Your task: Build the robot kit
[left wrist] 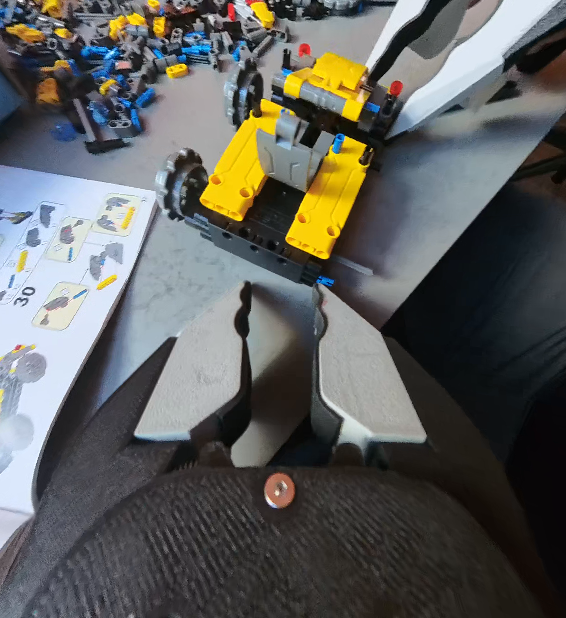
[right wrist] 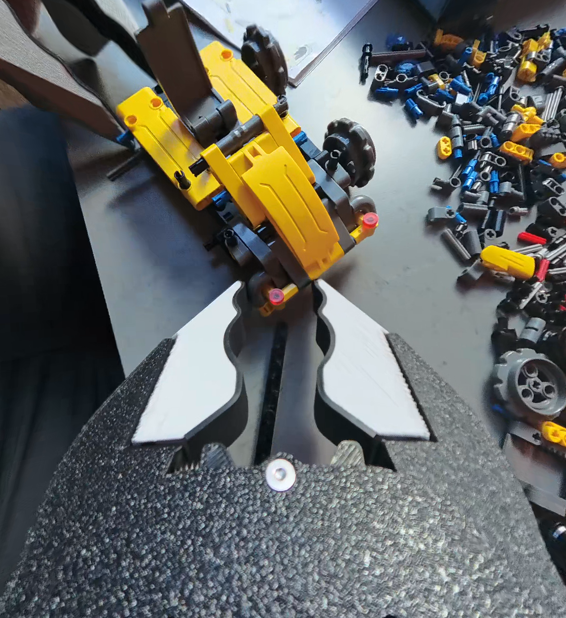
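Observation:
A partly built yellow and black toy vehicle [left wrist: 274, 187] lies on the grey table [left wrist: 181, 267], with two grey wheels on one side. My left gripper [left wrist: 281, 287] is open and empty, its fingertips just short of the vehicle's black rear beam [left wrist: 258, 247]. My right gripper [right wrist: 278, 287] is open. The near end of the vehicle's [right wrist: 274, 197] front bumper, with a red stud [right wrist: 275, 296], sits between its fingertips. The right gripper also shows in the left wrist view [left wrist: 408, 83] at the vehicle's far end. The left gripper's fingers [right wrist: 174, 63] show in the right wrist view over the rear.
A large pile of loose blue, black, grey and yellow parts [left wrist: 114, 67] covers the table beyond the vehicle; it also shows in the right wrist view [right wrist: 509, 150]. An open instruction booklet [left wrist: 40, 267] lies to the left. Loose wheels [right wrist: 532, 388] lie at right. The table edge and dark clothing [right wrist: 24, 301] are close.

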### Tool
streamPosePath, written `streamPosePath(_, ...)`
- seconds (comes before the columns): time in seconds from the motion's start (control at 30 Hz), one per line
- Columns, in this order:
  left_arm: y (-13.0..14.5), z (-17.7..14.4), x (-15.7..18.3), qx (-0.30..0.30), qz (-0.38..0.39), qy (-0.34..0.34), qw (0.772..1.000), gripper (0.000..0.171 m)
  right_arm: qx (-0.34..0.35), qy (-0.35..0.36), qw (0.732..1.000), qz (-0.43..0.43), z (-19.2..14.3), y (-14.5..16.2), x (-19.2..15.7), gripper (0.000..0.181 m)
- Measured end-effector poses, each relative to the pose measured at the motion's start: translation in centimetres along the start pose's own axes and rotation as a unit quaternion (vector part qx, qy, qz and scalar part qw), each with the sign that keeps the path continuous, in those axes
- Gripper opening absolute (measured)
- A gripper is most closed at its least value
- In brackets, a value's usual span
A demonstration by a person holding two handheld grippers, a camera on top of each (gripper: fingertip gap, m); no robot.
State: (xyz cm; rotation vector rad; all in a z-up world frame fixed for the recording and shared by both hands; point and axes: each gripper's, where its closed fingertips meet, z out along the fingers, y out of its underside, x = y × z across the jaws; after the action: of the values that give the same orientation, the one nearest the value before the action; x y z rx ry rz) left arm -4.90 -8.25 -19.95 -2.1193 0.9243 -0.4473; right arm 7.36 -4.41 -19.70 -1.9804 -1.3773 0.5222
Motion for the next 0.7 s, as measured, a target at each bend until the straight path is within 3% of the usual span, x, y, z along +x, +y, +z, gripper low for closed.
streamPosePath(0.13,-0.5,-0.3,1.2,0.024,0.070,0.005,0.997,0.018,-0.002,-0.015,1.000,0.024,-0.6,-0.2,-0.2,0.036)
streamPosePath(0.23,-1.4,-0.8,1.2,0.063,0.153,-0.036,0.986,0.032,-0.015,-0.038,0.997,0.063,-1.4,-0.5,-0.4,0.034)
streamPosePath(0.3,-1.9,-1.2,0.0,0.083,0.221,-0.105,0.966,0.053,-0.016,-0.053,0.994,0.089,-2.0,-1.1,-0.3,0.033)
streamPosePath(0.37,-2.4,-1.6,-0.7,0.099,0.290,-0.160,0.938,0.054,-0.016,-0.063,0.992,0.111,-2.5,-1.8,-0.1,0.031)
streamPosePath(0.7,-3.6,0.0,-0.1,0.098,0.480,-0.217,0.844,0.049,-0.039,-0.080,0.981,0.174,-2.6,-2.6,0.4,0.028)
